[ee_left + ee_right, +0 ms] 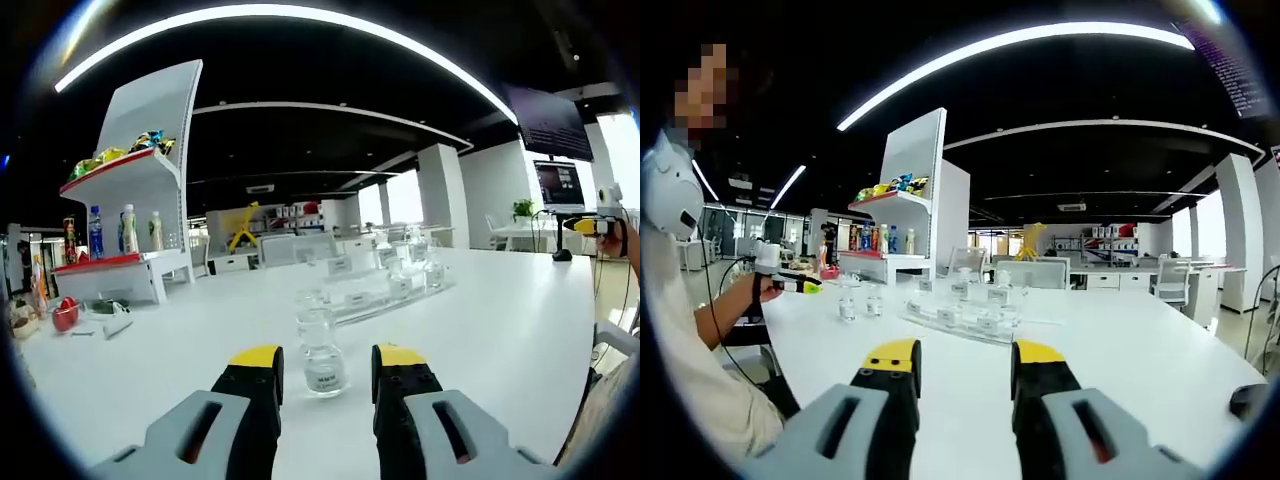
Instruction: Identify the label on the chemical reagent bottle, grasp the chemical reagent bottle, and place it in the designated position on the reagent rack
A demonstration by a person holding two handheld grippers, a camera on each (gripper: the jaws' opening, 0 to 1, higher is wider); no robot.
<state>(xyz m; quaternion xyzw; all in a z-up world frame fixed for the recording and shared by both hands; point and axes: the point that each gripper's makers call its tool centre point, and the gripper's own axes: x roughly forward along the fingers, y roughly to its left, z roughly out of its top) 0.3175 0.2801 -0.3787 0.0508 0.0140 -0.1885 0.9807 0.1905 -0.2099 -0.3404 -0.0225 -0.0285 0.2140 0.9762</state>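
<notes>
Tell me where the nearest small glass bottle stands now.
In the left gripper view, the small glass bottle stands on the white table, just ahead of the open left tongs, between their yellow tips, with the clear rack behind it.

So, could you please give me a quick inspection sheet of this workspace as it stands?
Surface: white table, bare in front of the right gripper.
Job's things: clear reagent bottle upright between the left gripper's jaws, not clamped; its label is unreadable. Clear reagent rack behind, holding labelled bottles.
Clutter: red item and small bits at the table's far left edge.
Grippers: left gripper open around the bottle; right gripper open, empty.
Cables: dark cable over the person's sleeve.
Surroundings: white shelf unit with drinks and snacks; laptop; open office.
</notes>
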